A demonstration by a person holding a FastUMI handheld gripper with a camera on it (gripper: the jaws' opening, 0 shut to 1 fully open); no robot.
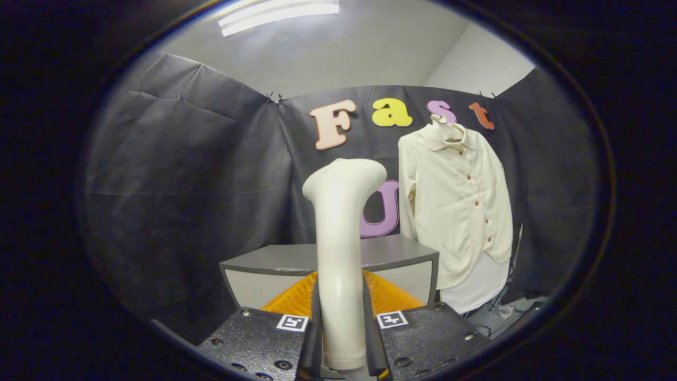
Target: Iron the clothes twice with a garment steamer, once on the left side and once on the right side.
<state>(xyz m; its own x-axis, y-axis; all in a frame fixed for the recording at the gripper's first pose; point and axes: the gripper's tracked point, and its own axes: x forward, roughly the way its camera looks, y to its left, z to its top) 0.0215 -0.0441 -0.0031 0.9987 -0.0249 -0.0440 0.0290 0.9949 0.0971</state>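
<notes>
A cream garment steamer (341, 248) stands upright between my fingers, its handle pinched on both sides and its flared head rising above them. My gripper (341, 338) is shut on that handle. Beyond and to the right, a cream button-up shirt (457, 201) hangs on a hanger against the black cloth wall, front facing me, well apart from the steamer head.
A grey table (391, 251) stands just ahead, past the fingers. An orange ribbed tray or mat (391, 296) lies close under the steamer. A white cloth (476, 288) hangs below the shirt, and cables (502, 312) lie on the floor beside it.
</notes>
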